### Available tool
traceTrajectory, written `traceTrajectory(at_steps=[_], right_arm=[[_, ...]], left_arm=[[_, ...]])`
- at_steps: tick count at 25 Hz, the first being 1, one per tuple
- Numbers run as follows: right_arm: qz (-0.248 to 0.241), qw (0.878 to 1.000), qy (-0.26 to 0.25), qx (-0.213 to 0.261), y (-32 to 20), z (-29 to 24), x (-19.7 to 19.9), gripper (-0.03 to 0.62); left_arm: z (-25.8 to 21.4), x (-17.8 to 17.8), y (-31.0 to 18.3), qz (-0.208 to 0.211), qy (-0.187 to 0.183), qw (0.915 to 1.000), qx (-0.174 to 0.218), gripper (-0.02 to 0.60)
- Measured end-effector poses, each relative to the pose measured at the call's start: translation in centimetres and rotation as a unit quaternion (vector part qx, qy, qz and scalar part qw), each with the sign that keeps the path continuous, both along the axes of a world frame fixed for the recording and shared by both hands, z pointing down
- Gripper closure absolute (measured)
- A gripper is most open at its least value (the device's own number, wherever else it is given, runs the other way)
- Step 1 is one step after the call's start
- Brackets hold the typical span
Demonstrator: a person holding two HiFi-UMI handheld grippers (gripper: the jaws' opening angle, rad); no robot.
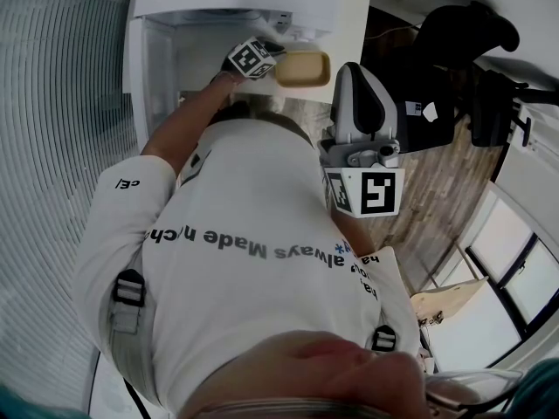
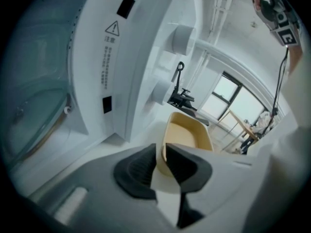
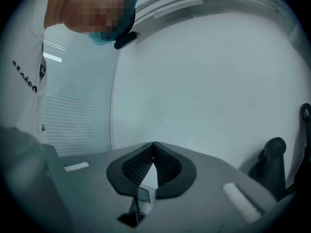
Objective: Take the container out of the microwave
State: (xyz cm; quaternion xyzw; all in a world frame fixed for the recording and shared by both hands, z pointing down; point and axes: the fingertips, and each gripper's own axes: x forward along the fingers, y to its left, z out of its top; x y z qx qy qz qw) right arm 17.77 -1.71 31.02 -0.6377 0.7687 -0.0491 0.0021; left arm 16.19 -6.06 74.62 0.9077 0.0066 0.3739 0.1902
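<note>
The left gripper [image 2: 163,149] holds its jaws just apart astride the rim of the shallow yellow plastic container [image 2: 187,135], near the edge of the white counter [image 2: 136,142]. I'd back straight off without snagging it. The right gripper [image 3: 153,147] has its jaws together, empty.

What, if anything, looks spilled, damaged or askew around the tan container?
Nothing stands out. The tan container sits upright on the white surface, empty, with no spill or crack showing. The left gripper has the container's near rim between its jaws; the right gripper is shut on nothing.
</note>
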Motion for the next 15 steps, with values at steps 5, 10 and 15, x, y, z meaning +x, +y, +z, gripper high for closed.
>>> traceTrajectory(at_steps=[5, 10, 15], right_arm=[[-0.004, 1.0, -0.002, 0.001, 0.0, 0.0, -0.2, 0.594], [-0.011, 1.0, -0.002, 0.004, -0.1, -0.3, -0.9, 0.594], [-0.023, 1.0, -0.003, 0.009, -0.4, -0.7, -1.7, 0.594]], left_arm=[[-0.8, -0.5, -0.7, -0.022, 0.011, 0.9996, 0.016, 0.506], [-3.1, -2.2, -1.8, -0.08, 0.04, 0.9954, 0.034, 0.506], [-6.0, -4.8, -2.0, -0.129, 0.07, 0.9871, 0.063, 0.507]])
